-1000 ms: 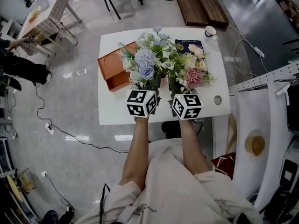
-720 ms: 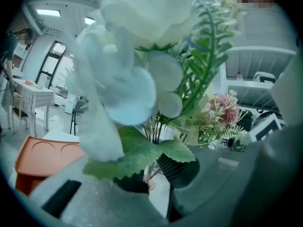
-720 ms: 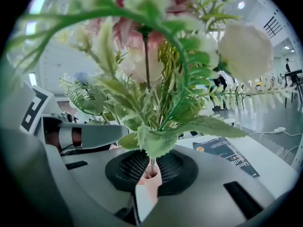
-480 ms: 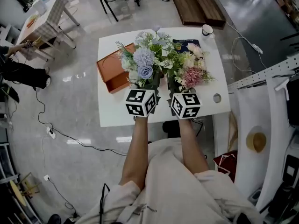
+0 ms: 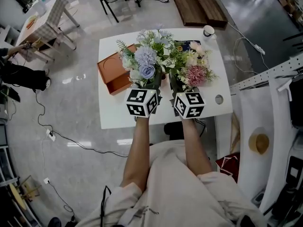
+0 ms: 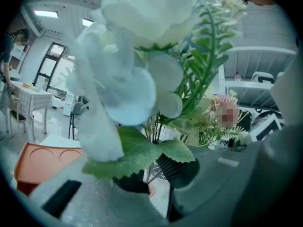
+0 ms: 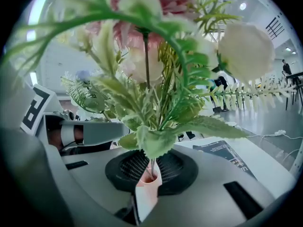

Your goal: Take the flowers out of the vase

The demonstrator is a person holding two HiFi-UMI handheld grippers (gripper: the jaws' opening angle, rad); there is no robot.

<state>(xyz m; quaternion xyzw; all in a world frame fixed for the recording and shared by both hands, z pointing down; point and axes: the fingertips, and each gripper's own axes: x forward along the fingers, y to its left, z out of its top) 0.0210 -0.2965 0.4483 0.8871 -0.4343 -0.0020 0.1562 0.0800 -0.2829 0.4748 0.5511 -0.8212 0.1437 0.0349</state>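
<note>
Two bunches of artificial flowers stand over the white table (image 5: 113,112). My left gripper (image 5: 154,86) is shut on the stems of the blue and white bunch (image 5: 144,63), whose blooms fill the left gripper view (image 6: 118,79). My right gripper (image 5: 176,86) is shut on the stems of the pink and cream bunch (image 5: 194,72), seen close in the right gripper view (image 7: 156,79). Just under the pads shows the pale pink rim of the vase (image 7: 147,186), with the stems still running down into it. The same vase rim (image 6: 149,189) peeks out below the left pads. In the head view the vase is hidden.
An orange tray (image 5: 113,72) lies at the table's left, close to the blue bunch. A dark book (image 5: 187,45) and a small cup (image 5: 207,30) sit at the far edge. A round hole (image 5: 218,99) is near the table's right corner.
Both grippers and both bunches keep their places; only the head view has shifted a little.
</note>
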